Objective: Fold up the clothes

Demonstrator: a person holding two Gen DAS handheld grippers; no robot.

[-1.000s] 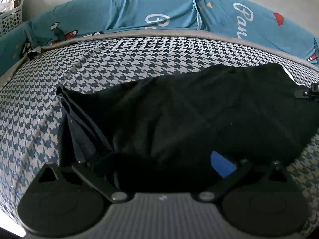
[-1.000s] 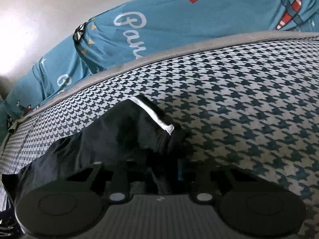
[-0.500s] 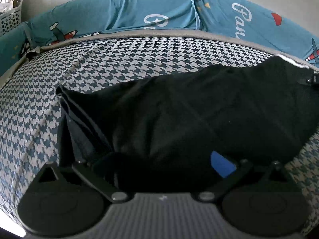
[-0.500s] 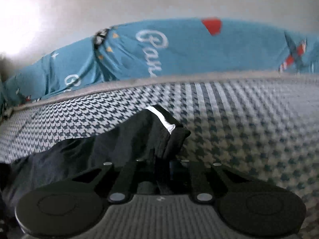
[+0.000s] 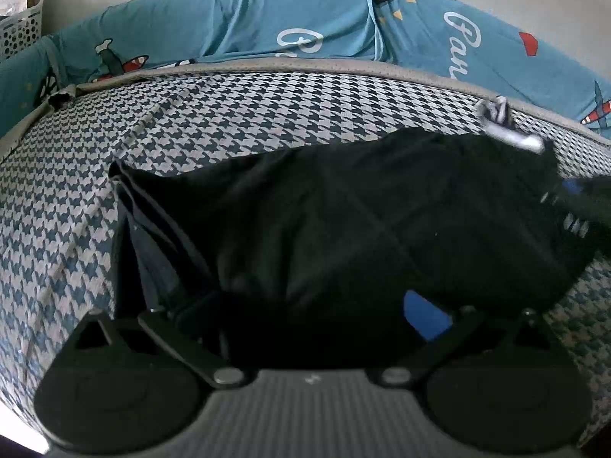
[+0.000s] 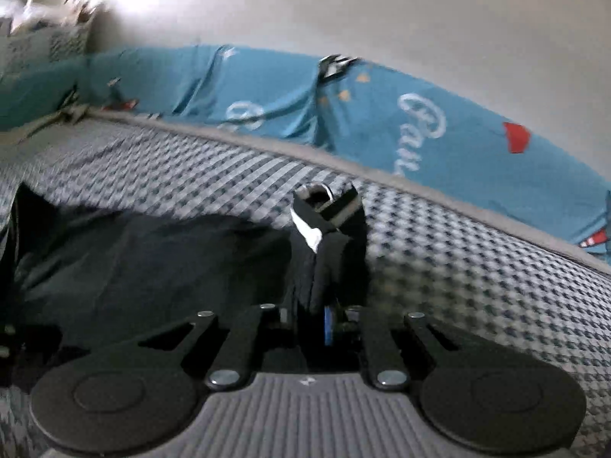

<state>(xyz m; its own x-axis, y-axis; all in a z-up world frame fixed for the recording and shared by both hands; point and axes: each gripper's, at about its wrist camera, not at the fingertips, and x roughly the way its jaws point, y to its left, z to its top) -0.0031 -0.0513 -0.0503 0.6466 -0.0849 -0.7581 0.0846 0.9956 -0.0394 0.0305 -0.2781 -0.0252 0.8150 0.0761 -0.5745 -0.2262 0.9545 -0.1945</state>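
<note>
A black garment (image 5: pixel 343 221) lies spread on a houndstooth-patterned bed. My left gripper (image 5: pixel 313 316) sits low at its near edge with its fingers spread wide; the cloth drapes over and hides the tips, and one blue pad (image 5: pixel 424 316) shows. My right gripper (image 6: pixel 324 316) is shut on a bunched corner of the black garment (image 6: pixel 324 252), with its white-trimmed hem, and holds it lifted off the bed. The right gripper also shows at the right edge of the left wrist view (image 5: pixel 573 198).
A teal printed bumper cushion (image 5: pixel 305 23) runs along the far side of the bed, with a grey piped edge (image 5: pixel 267 65) below it. A white perforated basket (image 5: pixel 19 26) stands at the far left. A pale wall is behind.
My right gripper has lifted the garment's corner and carried it up and leftward over the cloth; its view has swung left. My left gripper has stayed in place.
</note>
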